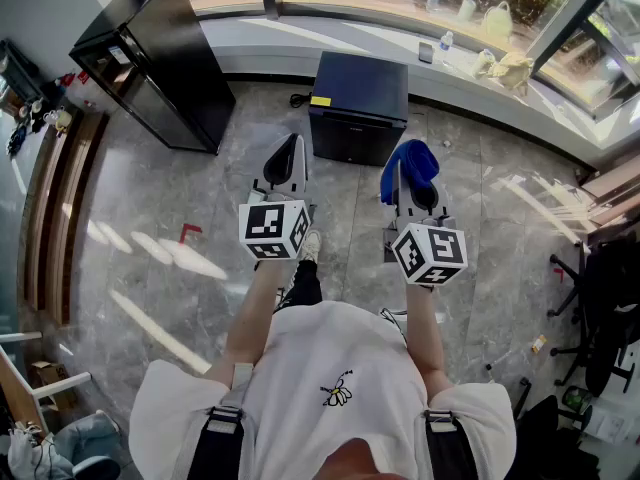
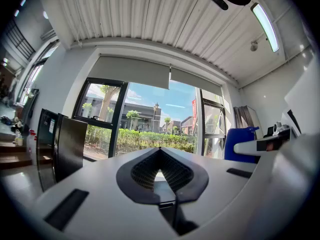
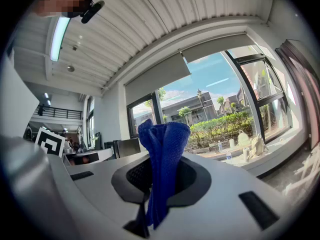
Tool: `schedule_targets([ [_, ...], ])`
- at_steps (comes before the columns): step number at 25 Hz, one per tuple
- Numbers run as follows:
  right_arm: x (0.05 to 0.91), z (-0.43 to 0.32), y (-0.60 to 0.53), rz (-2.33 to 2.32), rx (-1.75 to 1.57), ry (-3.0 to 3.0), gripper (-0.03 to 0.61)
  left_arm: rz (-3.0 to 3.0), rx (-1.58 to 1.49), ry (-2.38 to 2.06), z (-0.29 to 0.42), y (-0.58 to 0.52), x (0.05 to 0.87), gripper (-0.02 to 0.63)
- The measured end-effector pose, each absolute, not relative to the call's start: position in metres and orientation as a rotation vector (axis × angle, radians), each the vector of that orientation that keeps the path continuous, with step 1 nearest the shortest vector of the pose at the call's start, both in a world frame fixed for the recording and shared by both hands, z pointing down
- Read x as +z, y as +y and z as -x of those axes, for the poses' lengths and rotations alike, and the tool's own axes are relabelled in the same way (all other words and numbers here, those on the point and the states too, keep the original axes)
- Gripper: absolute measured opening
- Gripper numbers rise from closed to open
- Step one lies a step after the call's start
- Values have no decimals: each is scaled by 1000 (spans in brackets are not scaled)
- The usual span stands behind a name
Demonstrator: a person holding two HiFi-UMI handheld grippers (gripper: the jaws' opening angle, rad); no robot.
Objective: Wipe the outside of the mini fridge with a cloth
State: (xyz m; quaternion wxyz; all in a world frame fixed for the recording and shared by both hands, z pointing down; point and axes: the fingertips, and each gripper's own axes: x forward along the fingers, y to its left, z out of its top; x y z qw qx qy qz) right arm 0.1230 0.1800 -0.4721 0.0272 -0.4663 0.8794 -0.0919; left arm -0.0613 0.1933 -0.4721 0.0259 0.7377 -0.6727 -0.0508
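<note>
Fridge (image 1: 358,103): small black box on the floor, ahead of you and slightly to your right, its back near the window ledge (image 1: 300,43). The top and front face you. Nothing touches it. Judgement: wiping is not yet begun, so the step in hand is the approach. Walk in close enough that you reach the top without stretching. Then work the top first and the front and sides after, so loosened dirt falls onto faces not yet wiped.

Right gripper (image 3: 161,156): jaws clamped on the cloth (image 3: 165,134), held out in front of you, well short of the fridge, pointed forward and up. Tip it down before contact, so that the cloth meets the panel and the jaws do not. Hard jaw ends would likely scuff the finish.

Left gripper (image 2: 160,150): jaws closed tip to tip, nothing between them. It is level with the right one and near it. Leave it free to steady the fridge at a top corner, since a light box may slide under a firm stroke.

Cloth: blue, woven, bunched into a narrow upright fold that stands past the jaw tips. As bunched, it offers little wiping face. Press lightly so that the free end flattens out, and use long overlapping strokes.

Label (image 1: 320,100): yellow, at the fridge's top front corner on your left. Wipe across it gently, as an edge could lift.
</note>
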Motion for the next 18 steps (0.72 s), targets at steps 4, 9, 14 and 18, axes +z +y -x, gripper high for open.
schedule_targets([
  [4, -480, -78, 119, 1454, -262, 2708, 52, -2321, -150, -2067, 103, 129, -480, 5],
  [9, -492, -36, 50, 1495, -214, 2688, 51, -2379, -159, -2039, 145, 52, -493, 5],
  [14, -498, -20, 6, 1530, -177, 2680, 52, -2394, -150, -2009, 167, 0, -489, 5],
  [18, -487, -21, -17, 1528, -215, 2695, 52, -2386, -141, -2006, 164, -16, -484, 5],
])
